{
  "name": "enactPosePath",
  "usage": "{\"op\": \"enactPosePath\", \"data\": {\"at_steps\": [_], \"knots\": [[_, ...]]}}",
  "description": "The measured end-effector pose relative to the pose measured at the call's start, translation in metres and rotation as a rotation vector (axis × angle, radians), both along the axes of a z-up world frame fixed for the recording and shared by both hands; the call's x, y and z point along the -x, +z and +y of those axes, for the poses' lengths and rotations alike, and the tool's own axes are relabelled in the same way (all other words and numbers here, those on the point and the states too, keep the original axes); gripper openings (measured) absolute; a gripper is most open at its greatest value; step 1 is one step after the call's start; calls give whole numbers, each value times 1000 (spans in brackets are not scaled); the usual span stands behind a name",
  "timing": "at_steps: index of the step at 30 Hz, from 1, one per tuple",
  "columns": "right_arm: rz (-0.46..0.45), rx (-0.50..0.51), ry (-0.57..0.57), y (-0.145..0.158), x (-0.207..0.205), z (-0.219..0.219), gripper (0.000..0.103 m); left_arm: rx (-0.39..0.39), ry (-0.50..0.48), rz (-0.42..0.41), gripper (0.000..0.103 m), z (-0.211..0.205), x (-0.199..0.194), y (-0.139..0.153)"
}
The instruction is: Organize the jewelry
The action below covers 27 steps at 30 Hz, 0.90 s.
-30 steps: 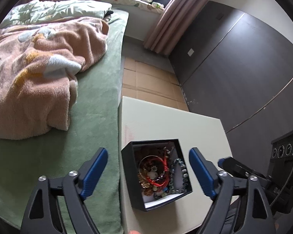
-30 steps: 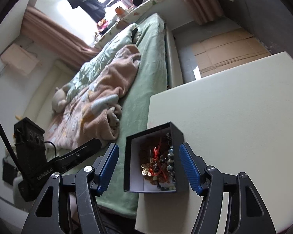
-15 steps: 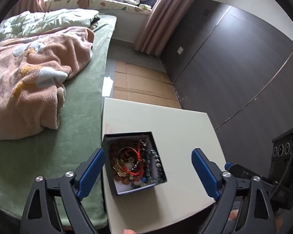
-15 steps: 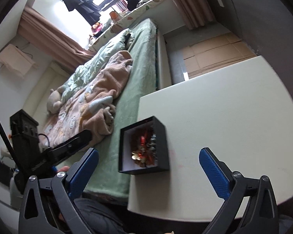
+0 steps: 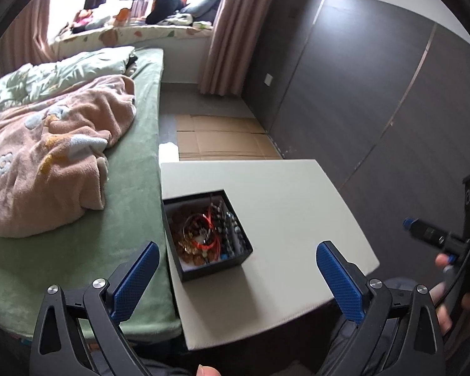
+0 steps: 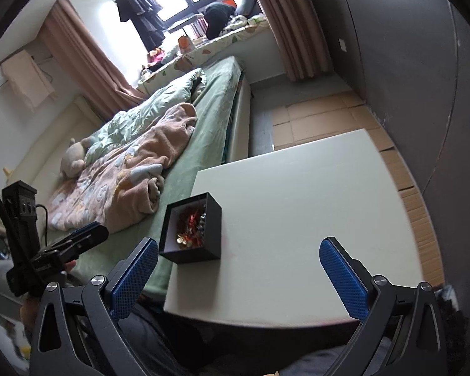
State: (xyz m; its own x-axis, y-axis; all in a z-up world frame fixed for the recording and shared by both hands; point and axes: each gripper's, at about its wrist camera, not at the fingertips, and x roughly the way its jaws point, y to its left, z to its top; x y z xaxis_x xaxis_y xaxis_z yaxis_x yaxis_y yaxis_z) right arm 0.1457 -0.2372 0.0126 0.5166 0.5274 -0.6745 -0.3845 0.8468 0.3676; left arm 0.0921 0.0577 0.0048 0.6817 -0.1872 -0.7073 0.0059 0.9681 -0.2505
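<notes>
A small black jewelry box is sitting open on the cream-white table, pressed up against the table's left edge, the one running alongside the bed, and nearer to the table's near edge than to its far one. Its white-lined inside is holding a tangled heap of jewelry: a gold bangle, red cord, gold-coloured charms and a strand of dark and pale beads lying along the box's right wall. From the right wrist view the same box is showing its dark outer wall, with the glint of gold and red pieces inside; individual items are too small there to tell apart.

The left gripper is hovering above the table's near edge with its blue-padded fingers spread wide and gripping nothing; the box is lying ahead of it, closer to the left finger, and apart from both. The right gripper is likewise hanging released over the near edge, its blue pads far apart and empty, with the box just beyond its left finger.

Beside the table, a bed with a green sheet is carrying a crumpled peach fleece blanket and a pale green quilt. Flattened cardboard is covering the floor past the table's far edge, and dark wardrobe panels are lining the wall on the right. Pink-brown curtains are framing a bright window.
</notes>
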Motion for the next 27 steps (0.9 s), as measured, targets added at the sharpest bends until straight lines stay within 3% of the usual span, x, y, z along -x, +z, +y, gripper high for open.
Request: {"op": "enactPosePath", "data": {"at_steps": [14, 27], "knots": [[-69, 11, -68, -15, 42, -37, 103, -124, -17, -67, 100, 3, 48, -7], [-127, 57, -59, -18, 78, -26, 103, -131, -11, -162, 100, -9, 87, -7]]}}
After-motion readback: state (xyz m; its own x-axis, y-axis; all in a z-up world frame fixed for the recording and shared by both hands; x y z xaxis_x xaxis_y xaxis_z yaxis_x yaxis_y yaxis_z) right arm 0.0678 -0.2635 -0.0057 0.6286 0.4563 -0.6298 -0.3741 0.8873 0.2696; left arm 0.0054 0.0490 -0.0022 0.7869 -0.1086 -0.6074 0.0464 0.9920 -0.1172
